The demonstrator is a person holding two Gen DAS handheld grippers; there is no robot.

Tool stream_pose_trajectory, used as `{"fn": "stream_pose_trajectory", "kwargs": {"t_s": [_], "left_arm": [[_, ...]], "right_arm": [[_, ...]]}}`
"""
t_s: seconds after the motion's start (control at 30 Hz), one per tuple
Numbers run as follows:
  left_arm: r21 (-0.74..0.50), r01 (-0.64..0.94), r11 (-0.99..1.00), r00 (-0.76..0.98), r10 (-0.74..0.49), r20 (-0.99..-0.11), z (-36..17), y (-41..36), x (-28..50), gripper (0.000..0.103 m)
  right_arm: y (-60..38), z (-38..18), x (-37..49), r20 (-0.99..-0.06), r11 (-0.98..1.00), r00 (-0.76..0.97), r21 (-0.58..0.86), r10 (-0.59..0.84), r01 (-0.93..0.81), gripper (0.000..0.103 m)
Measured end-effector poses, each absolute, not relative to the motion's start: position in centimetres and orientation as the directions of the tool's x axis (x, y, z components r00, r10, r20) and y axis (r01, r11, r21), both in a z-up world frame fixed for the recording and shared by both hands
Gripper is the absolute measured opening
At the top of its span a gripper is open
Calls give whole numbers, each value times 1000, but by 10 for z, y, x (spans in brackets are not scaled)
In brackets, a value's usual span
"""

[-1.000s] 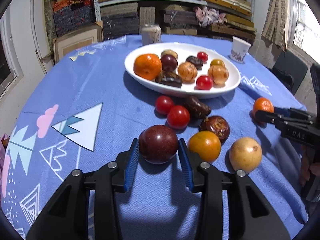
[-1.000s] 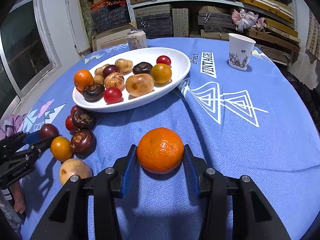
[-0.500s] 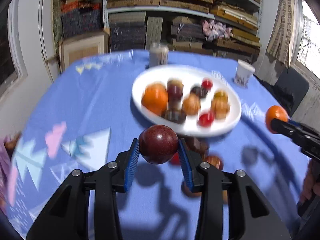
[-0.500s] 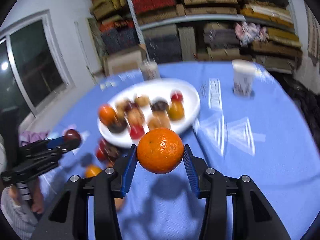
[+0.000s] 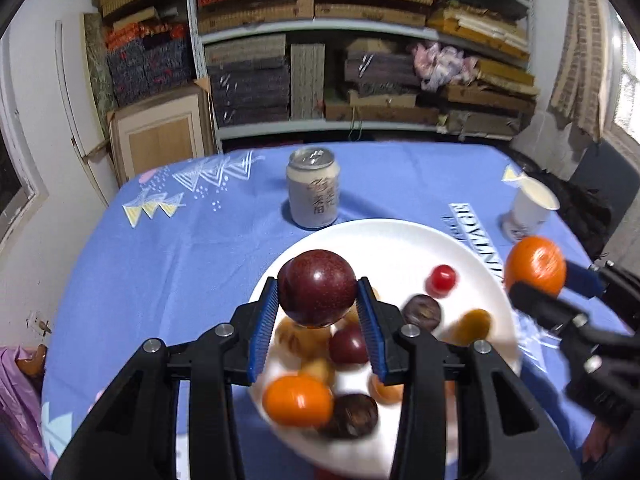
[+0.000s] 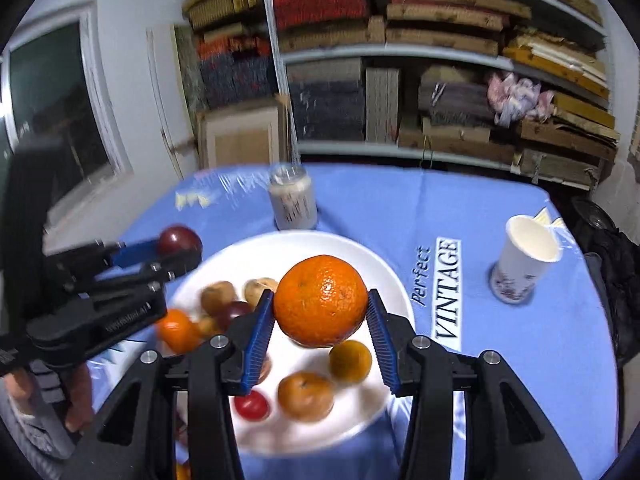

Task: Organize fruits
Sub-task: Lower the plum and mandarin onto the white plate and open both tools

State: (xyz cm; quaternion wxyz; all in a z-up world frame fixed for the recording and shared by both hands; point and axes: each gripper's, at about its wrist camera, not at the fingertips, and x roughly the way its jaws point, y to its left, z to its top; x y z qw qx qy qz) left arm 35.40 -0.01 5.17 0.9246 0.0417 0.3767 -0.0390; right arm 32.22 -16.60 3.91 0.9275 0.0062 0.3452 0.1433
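Two fruits hang above my white plate [image 5: 404, 240] of fruit on the blue-clothed desk [image 5: 180, 260]: my left gripper [image 5: 317, 306] jaws clamp a dark red plum [image 5: 317, 288], my right gripper [image 6: 321, 312] jaws clamp an orange mandarin [image 6: 321, 300].

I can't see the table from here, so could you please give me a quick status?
Left gripper shut on dark red plum. Right gripper shut on orange mandarin. Both above white plate. Nothing blocking.

A drink can [image 5: 313, 193] and a paper cup [image 5: 527, 209] are standing on the blue tablecloth [image 5: 168, 256]; shelves [image 5: 360, 28] behind are holding what may be stacked mats.
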Motion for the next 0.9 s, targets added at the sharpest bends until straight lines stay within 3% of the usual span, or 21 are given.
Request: {"fn": "stream_pose_trajectory", "kwargs": {"t_s": [0.2,0.7,0.83,0.9], "left_arm": [[2,108,994,642,-68,-764,21,12,406,39],[19,112,993,606,-54,-793,-5,8,427,41],[35,75,997,652,-22,-758,9,11,417,57],[44,59,997,679,-8,-734,19,11,408,60]], "right_arm": [[-144,8,386,-735,958,626,116,260,-262,47],[-116,-12,408,-759,958,621,8,193,-288,50],[-121,-2,404,-743,961,635,41,211,-272,56],[-125,5,399,-732,961,645,49,221,-273,57]]}}
